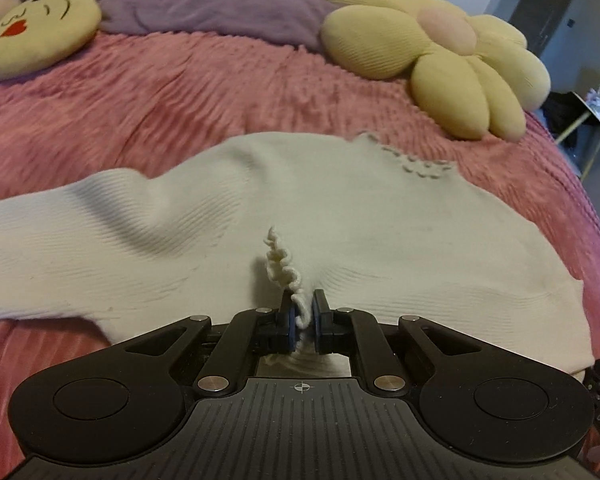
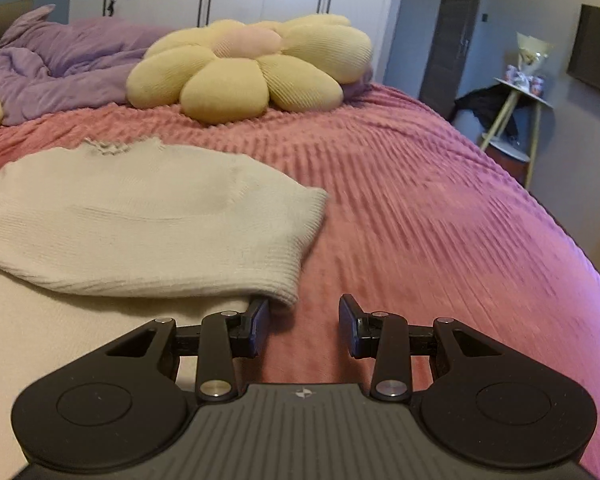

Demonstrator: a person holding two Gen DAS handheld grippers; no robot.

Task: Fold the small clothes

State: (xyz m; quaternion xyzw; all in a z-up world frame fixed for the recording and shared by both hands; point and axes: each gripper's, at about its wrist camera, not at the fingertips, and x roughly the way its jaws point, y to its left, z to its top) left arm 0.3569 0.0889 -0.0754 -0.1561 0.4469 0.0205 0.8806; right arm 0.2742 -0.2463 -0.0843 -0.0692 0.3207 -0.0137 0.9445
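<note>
A cream ribbed knit sweater (image 1: 340, 216) lies spread on the pink bedspread (image 1: 160, 96), one sleeve stretched out to the left. My left gripper (image 1: 302, 314) is shut on the sweater's frilly hem edge (image 1: 282, 268), which bunches up between the pads. In the right wrist view the sweater (image 2: 112, 208) has its right sleeve folded across the body, cuff (image 2: 304, 248) toward the right. My right gripper (image 2: 303, 326) is open and empty, low over the bedspread (image 2: 440, 220), its left finger (image 2: 256, 326) just beside the cuff.
A yellow flower-shaped cushion (image 1: 440, 60) (image 2: 252, 68) lies behind the sweater. A yellow face pillow (image 1: 36, 28) is at the far left. A purple blanket (image 1: 204, 4) is heaped at the back. The bed edge curves off to the right, with a side table (image 2: 520, 92) beyond.
</note>
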